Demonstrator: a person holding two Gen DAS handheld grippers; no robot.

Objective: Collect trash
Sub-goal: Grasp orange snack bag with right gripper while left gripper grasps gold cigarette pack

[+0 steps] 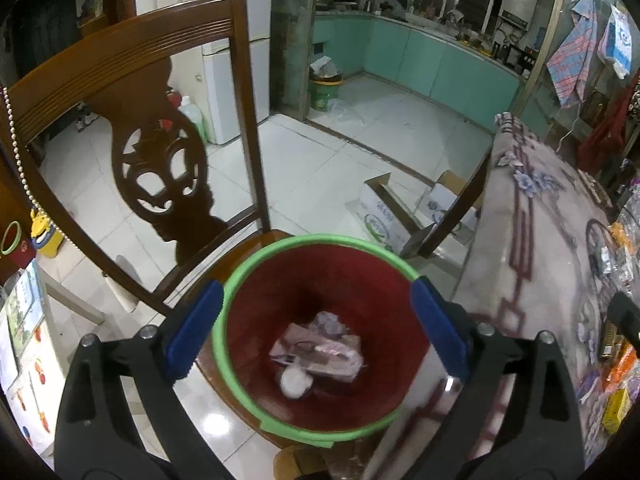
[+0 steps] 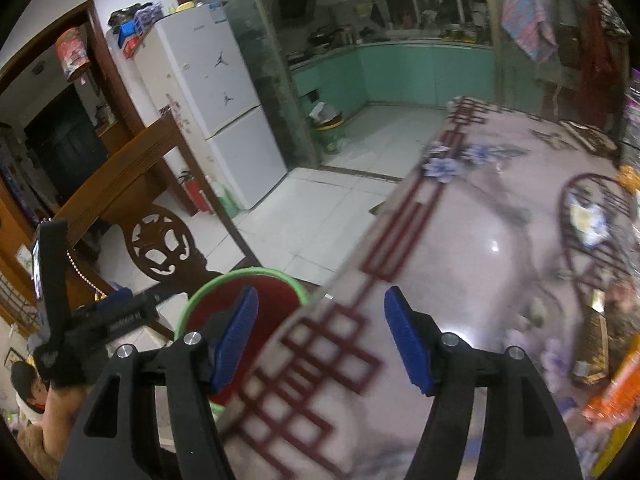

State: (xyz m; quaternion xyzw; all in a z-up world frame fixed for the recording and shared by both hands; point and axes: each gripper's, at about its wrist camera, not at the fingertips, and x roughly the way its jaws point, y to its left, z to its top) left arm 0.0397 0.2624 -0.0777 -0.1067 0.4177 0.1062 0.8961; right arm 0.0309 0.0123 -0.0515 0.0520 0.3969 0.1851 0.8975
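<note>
A red trash bucket with a green rim (image 1: 316, 436) stands on a wooden chair seat beside the table. Crumpled wrappers and a white wad (image 1: 320, 356) lie at its bottom. My left gripper (image 1: 316, 320) is open and empty, its blue pads (image 1: 196, 328) straddling the bucket's mouth from above. In the right wrist view the bucket (image 2: 280, 280) shows at lower left, with the left gripper (image 2: 120, 312) beside it. My right gripper (image 2: 320, 336) is open and empty above the table's near edge.
A floral, red-patterned tablecloth covers the table (image 2: 480, 240). Packets and snack wrappers (image 1: 616, 392) crowd its right side. The carved wooden chair back (image 1: 160, 160) rises behind the bucket. Cardboard boxes (image 1: 400, 216) lie on the tiled floor. A fridge (image 2: 216, 112) stands further back.
</note>
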